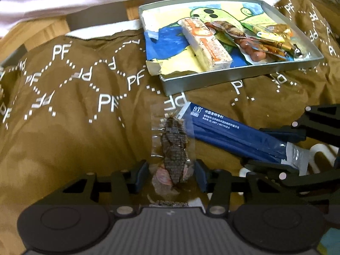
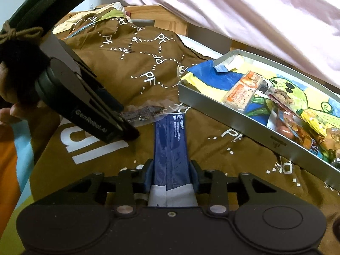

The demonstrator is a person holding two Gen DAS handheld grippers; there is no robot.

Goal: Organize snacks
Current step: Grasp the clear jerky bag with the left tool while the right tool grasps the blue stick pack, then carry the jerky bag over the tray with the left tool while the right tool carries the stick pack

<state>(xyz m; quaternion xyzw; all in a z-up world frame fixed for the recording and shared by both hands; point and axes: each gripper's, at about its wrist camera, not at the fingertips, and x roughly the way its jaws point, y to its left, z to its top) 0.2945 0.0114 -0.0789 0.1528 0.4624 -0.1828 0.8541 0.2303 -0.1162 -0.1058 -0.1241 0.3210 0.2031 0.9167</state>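
Surface: brown quilted cloth printed with white PF letters (image 1: 70,97) covered the work area, pale pink fabric (image 2: 244,10) behind it.
Left gripper (image 1: 172,175): its jaws stood narrowly apart around a clear plastic packet of dark dried snack (image 1: 174,146), pads not visibly pressing it.
Right gripper (image 2: 171,175): closed on the near end of a long navy-blue foil sachet (image 2: 170,144).
Only right view: a hand (image 2: 12,110) holding the left tool.
Tray: shallow grey metal tray with a painted paper liner (image 1: 240,76) lay ahead-right, holding wrapped snacks.
Room: bare cloth lay ahead-left of the left gripper.
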